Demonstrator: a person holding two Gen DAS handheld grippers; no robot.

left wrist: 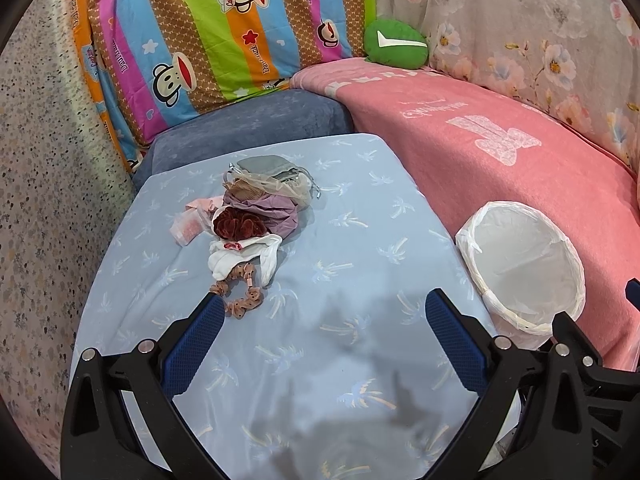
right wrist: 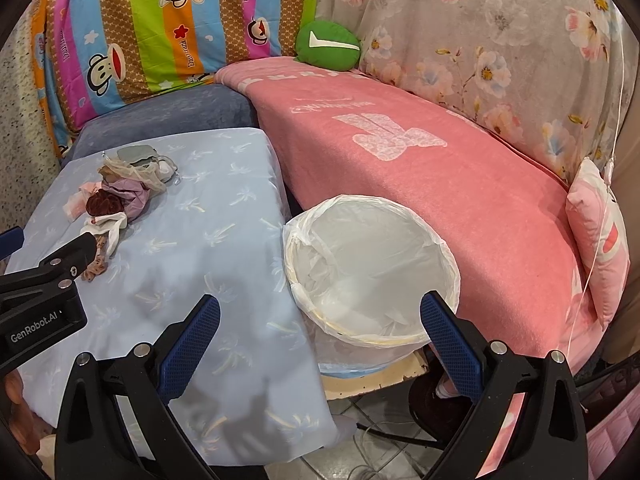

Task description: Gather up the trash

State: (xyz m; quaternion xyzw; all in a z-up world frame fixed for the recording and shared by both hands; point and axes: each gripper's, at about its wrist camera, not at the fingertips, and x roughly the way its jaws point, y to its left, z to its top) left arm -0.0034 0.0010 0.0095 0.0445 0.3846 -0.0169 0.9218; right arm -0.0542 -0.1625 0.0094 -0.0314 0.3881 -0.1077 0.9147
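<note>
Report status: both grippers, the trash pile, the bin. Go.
Left gripper open, empty, short of trash pile on blue tablecloth. Right gripper open, empty, at lined bin. Bin looks empty. Nothing blocking.

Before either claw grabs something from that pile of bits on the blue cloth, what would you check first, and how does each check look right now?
1. Left claw open and holding nothing: ok.
2. Right claw open and holding nothing: ok.
3. Bin lined with a bag, mouth uncovered: ok.
4. Pile within view, nothing lying over it: ok.
5. Spotted scrunchie at the near edge of the pile, next to the left claw's finger: ok.
6. Items in the pile separate enough to lift one alone: cannot tell.
</note>
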